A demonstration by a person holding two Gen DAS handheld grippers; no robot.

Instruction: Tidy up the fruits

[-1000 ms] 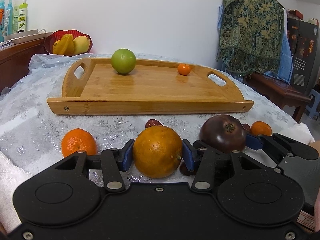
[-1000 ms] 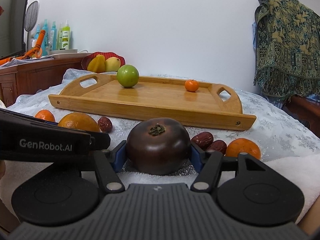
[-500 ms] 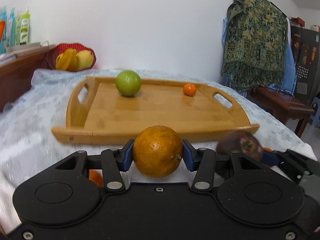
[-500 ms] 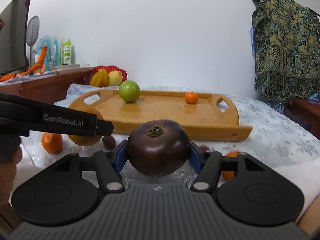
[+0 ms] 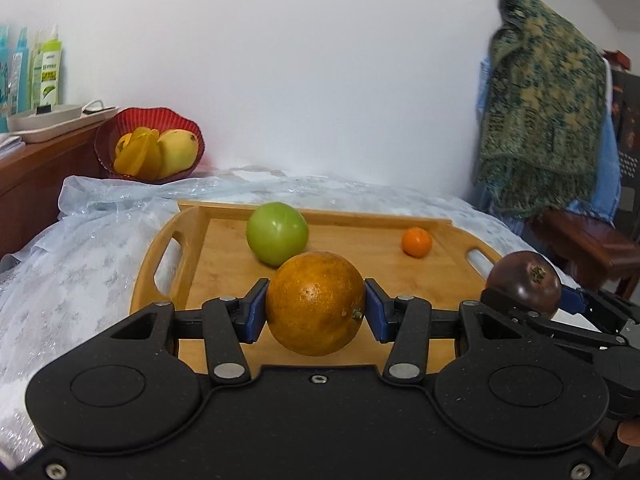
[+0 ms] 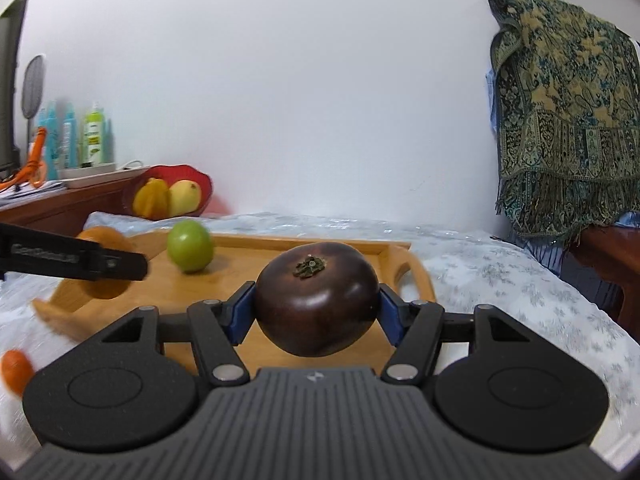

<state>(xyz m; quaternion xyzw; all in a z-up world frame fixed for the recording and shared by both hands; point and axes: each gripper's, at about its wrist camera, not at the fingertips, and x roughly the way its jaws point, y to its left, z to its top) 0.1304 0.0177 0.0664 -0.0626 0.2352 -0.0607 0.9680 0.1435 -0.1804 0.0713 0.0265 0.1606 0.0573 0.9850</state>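
My left gripper [image 5: 316, 312] is shut on a large orange [image 5: 315, 303] and holds it above the near part of the wooden tray [image 5: 224, 248]. My right gripper [image 6: 316, 314] is shut on a dark purple tomato [image 6: 316, 298], held above the tray's [image 6: 240, 264] right part. On the tray lie a green fruit [image 5: 277, 233] and a small tangerine [image 5: 417, 241] at the back. In the right wrist view the green fruit [image 6: 189, 251] shows left, with the left gripper's orange [image 6: 105, 236] beside it.
A red bowl [image 5: 150, 148] with yellow fruit stands behind the tray at the back left. A small orange [image 6: 16, 372] lies on the white tablecloth [image 6: 500, 280] at the lower left. A patterned cloth [image 6: 564, 112] hangs at the right.
Both grippers lifted their fruit off the tablecloth and moved forward over the tray. The fruits left on the cloth have dropped out of the left wrist view.
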